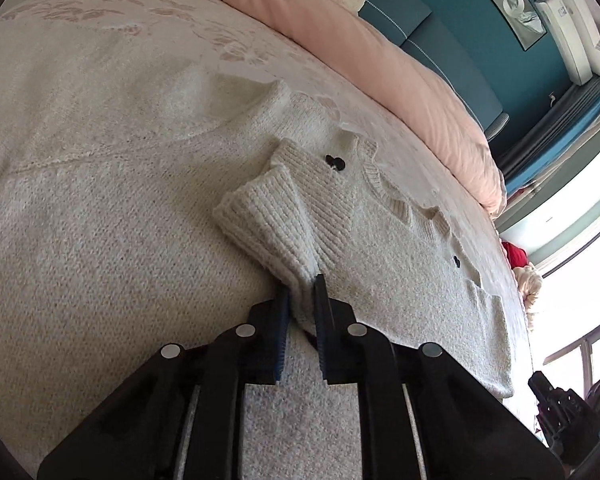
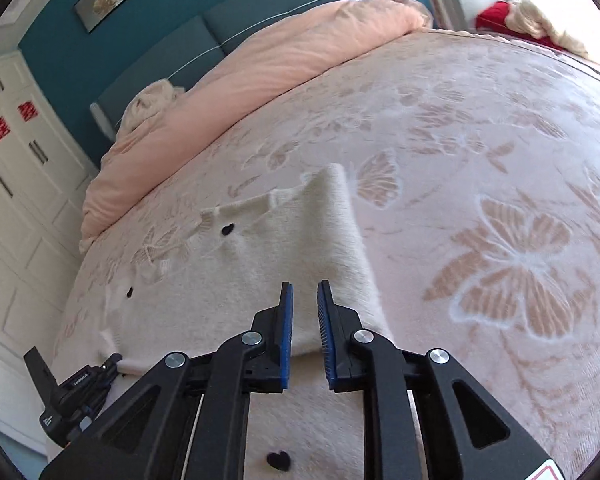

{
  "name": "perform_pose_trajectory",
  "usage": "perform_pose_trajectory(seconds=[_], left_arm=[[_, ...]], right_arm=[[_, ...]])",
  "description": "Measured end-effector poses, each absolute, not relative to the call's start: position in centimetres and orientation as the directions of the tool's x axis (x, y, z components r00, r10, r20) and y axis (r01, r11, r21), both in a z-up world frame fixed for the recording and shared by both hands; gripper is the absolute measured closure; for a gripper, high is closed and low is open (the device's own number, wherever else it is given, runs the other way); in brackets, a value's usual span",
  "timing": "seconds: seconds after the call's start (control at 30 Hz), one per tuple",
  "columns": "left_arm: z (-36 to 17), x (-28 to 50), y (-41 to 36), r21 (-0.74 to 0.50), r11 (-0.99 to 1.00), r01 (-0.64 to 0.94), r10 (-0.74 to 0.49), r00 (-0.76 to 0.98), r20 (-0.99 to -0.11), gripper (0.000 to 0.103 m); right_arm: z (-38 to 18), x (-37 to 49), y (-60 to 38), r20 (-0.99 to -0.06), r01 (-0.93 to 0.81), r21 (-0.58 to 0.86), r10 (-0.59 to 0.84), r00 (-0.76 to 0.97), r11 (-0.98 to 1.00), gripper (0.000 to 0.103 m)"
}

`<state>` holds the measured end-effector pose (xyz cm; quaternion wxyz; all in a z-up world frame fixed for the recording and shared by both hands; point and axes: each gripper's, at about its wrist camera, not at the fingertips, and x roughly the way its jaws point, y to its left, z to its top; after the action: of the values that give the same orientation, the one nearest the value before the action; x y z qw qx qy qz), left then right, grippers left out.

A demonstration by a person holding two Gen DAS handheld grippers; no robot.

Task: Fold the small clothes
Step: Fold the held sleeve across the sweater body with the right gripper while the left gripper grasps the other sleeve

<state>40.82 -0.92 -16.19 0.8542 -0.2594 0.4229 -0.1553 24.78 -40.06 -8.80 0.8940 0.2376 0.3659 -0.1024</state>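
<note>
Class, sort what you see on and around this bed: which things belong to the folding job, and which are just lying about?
Part of the job:
- cream knitted cardigan, spread on the bed
- its ribbed sleeve cuff, pinched in the left tongs
- right tongs, open above the cardigan

Just lying about:
- pink duvet
- butterfly-patterned bedspread
- red item beyond the bed
- white wardrobe

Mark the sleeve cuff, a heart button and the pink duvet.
sleeve cuff (image 1: 260, 216): left wrist view, ribbed face of the folded-in cuff.
heart button (image 2: 227, 230): right wrist view, centre of the dark button on the cardigan.
pink duvet (image 2: 260, 68): right wrist view, its smooth top.
</note>
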Motion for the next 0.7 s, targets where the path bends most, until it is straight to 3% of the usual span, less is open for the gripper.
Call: perform_pose_trajectory(seconds=[0.07,0.1,0.13,0.27,0.33,0.43,0.5,0.57,0.63,0.67,0.7], left_arm=[[-16.3,40.7,-0.8,-0.573,0.818,0.054,-0.484,0.603,-0.634,0.090],[-16.3,40.7,-0.8,-0.574,0.817,0.056,-0.485,0.605,-0.632,0.090],[-16.4,40.7,-0.8,-0.573,0.817,0.058,-0.485,0.607,-0.630,0.090],[-16.7,40.5,-0.8,-0.568,0.820,0.070,-0.483,0.617,-0.621,0.090],[-17.0,40.4,-0.6,-0.580,0.811,0.073,-0.492,0.621,-0.610,0.090],[-17.0,40.5,-0.5,-0.587,0.807,0.070,-0.497,0.617,-0.610,0.090],[-16.7,40.5,0.3,-0.617,0.786,0.048,-0.518,0.596,-0.614,0.087],[-15.6,39.9,2.2,-0.664,0.748,0.002,-0.542,0.580,-0.608,0.078],[-13.7,38.4,6.2,-0.690,0.723,-0.026,-0.517,0.643,-0.565,0.052],[-12.7,37.8,8.8,-0.680,0.731,-0.047,-0.473,0.684,-0.555,0.046],[-11.9,37.6,11.5,-0.651,0.753,-0.090,-0.406,0.716,-0.568,0.032]], right_arm=[[-11.7,27.6,-40.0,-0.771,0.365,0.276,-0.022,0.636,0.889,0.090],[-13.9,28.4,-40.5,-0.815,0.410,0.253,-0.035,0.579,0.877,0.098],[-14.8,28.3,-41.0,-0.816,0.431,0.285,-0.020,0.578,0.856,0.101],[-12.3,25.7,-41.2,-0.741,0.455,0.312,-0.087,0.666,0.834,0.100],[-15.1,25.6,-41.6,-0.799,0.472,0.281,-0.068,0.598,0.836,0.103],[-13.1,24.2,-41.1,-0.774,0.487,0.297,-0.092,0.627,0.821,0.102],[-11.5,22.4,-39.5,-0.741,0.467,0.318,-0.090,0.665,0.825,0.089],[-11.1,20.8,-37.0,-0.735,0.407,0.309,-0.055,0.676,0.859,0.089],[-11.8,19.4,-34.2,-0.746,0.338,0.248,-0.043,0.665,0.908,0.087],[-12.6,18.7,-32.8,-0.757,0.298,0.220,-0.031,0.653,0.929,0.084],[-13.7,18.3,-31.7,-0.777,0.277,0.201,-0.019,0.629,0.939,0.078]])
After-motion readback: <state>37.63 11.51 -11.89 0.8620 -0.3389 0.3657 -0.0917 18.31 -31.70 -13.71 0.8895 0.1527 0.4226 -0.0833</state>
